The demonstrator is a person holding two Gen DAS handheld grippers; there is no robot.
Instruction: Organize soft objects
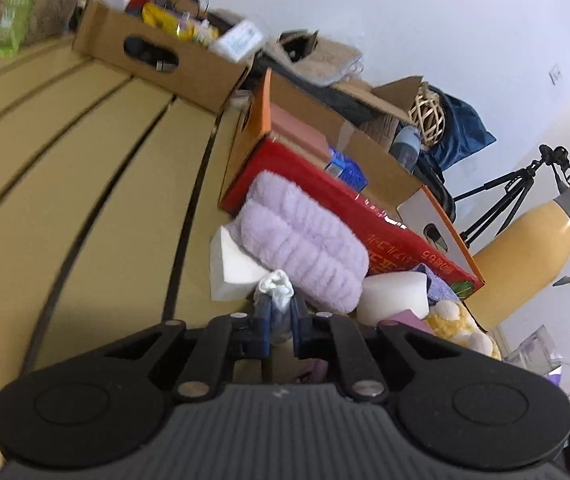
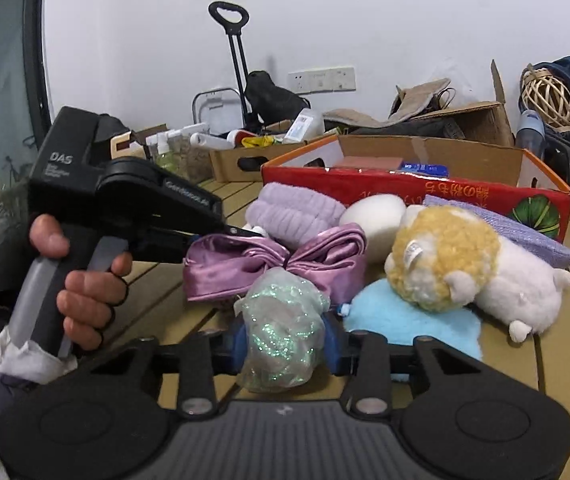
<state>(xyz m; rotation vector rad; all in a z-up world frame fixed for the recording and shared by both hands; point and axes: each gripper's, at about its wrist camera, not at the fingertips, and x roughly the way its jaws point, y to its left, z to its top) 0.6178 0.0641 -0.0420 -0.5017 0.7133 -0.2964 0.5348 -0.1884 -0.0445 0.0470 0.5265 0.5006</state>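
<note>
My left gripper [image 1: 279, 312] is shut on a small white crumpled soft piece [image 1: 275, 285], close to a lilac fluffy towel [image 1: 305, 240] and a white sponge block [image 1: 231, 266]. My right gripper [image 2: 283, 344] is shut on a glittery translucent soft ball [image 2: 281, 334], held above the table. Ahead of it lie a purple satin bow [image 2: 273, 262], a light blue plush [image 2: 413, 324], a yellow and white plush toy [image 2: 469, 270] and a white foam egg [image 2: 375, 218]. The left gripper body [image 2: 125, 196] shows in the right wrist view, its tips at the bow's far side.
A red and orange cardboard box [image 2: 417, 188] stands behind the pile, with items inside. A brown box [image 1: 157, 54] of bottles sits farther back. A yellow thermos jug [image 1: 537, 240] stands beside the red box. The slatted wooden table [image 1: 65, 168] extends left.
</note>
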